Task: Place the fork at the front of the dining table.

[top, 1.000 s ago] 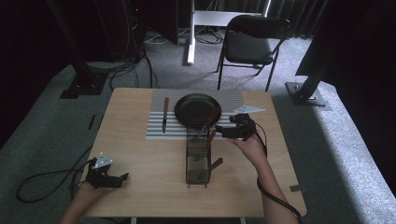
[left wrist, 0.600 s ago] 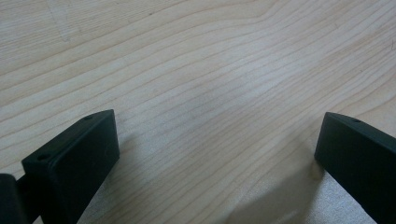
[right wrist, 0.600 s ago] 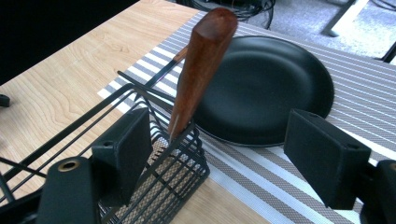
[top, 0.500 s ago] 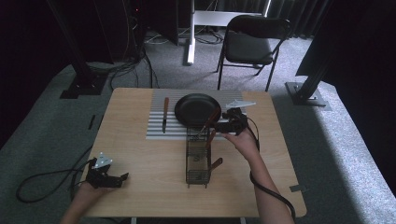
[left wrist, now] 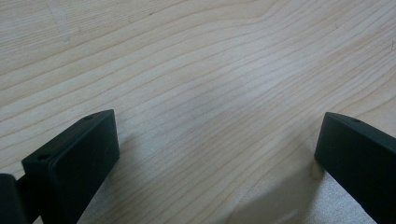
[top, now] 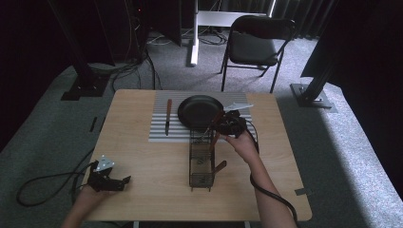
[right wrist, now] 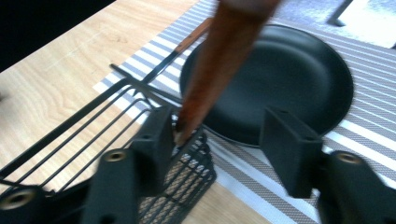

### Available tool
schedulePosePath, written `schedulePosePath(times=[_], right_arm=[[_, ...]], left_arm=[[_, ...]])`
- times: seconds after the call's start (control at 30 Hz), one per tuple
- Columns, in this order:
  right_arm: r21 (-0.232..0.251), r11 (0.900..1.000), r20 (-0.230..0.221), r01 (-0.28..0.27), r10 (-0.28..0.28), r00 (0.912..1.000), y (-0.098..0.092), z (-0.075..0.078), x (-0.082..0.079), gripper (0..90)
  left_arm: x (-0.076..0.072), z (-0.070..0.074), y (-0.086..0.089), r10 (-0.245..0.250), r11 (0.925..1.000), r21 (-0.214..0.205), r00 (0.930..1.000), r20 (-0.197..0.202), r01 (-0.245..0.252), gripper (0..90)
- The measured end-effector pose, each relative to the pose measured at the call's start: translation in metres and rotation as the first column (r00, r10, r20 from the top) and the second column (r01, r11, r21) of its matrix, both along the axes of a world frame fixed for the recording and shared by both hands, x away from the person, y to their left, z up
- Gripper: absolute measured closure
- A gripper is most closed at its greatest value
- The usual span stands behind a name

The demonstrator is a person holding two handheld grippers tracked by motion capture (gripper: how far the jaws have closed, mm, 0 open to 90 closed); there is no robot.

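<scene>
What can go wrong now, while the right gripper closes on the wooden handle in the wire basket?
The right gripper has been closing on the wooden handle, which lies against one jaw only, so it may slip out. Pulling could tip the wire basket. The black pan sits close behind and may be knocked.

Black pan [top: 199, 111], grey-striped mat [top: 159, 128]

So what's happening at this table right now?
A person works with two handheld grippers at a wooden table. The right gripper is at the far end of a black wire basket, its jaws closing around a brown wooden handle that sticks up from it; one pad touches it, the other is still apart. Beside it a black pan and a knife lie on a striped mat. The left gripper rests open on bare wood.
</scene>
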State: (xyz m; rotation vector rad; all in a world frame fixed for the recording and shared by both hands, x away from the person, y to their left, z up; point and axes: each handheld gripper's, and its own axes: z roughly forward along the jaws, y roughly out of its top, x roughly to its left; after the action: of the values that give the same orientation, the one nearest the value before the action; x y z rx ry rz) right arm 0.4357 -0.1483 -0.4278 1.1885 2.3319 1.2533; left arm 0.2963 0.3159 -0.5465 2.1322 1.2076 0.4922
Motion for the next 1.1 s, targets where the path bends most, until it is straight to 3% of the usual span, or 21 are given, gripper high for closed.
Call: schedulePosePath(times=[0.23, 0.4, 0.53, 0.83, 1.1], right_arm=[[0.074, 0.9971, -0.055, -0.014, 0.019, 0.9983, -0.001, -0.003, 0.003, 61.3], [0.139, 0.9903, -0.054, -0.009, 0.016, 0.9984, -0.004, -0.002, 0.002, 65.4], [0.133, 0.9909, -0.057, -0.016, 0.024, 0.9981, -0.003, 0.003, 0.003, 74.7], [0.109, 0.9919, -0.045, -0.064, 0.070, 0.9966, 0.000, 0.008, -0.001, 80.1], [0.105, 0.9924, -0.022, -0.064, 0.066, 0.9975, -0.001, 0.014, -0.006, 80.6]], left_arm=[[0.000, 0.000, 0.000, 0.000, 1.0000, 0.000, 1.0000, 0.000, 0.000, 0.0], [0.000, 0.000, 0.000, 0.000, 1.0000, 0.000, 1.0000, 0.000, 0.000, 0.0], [0.000, 0.000, 0.000, 0.000, 1.0000, 0.001, 1.0000, 0.000, 0.000, 0.0], [0.000, 0.000, 0.000, 0.000, 1.0000, 0.000, 1.0000, 0.000, 0.000, 0.0], [0.000, 0.000, 0.000, 0.000, 1.0000, 0.000, 1.0000, 0.000, 0.000, 0.0]])
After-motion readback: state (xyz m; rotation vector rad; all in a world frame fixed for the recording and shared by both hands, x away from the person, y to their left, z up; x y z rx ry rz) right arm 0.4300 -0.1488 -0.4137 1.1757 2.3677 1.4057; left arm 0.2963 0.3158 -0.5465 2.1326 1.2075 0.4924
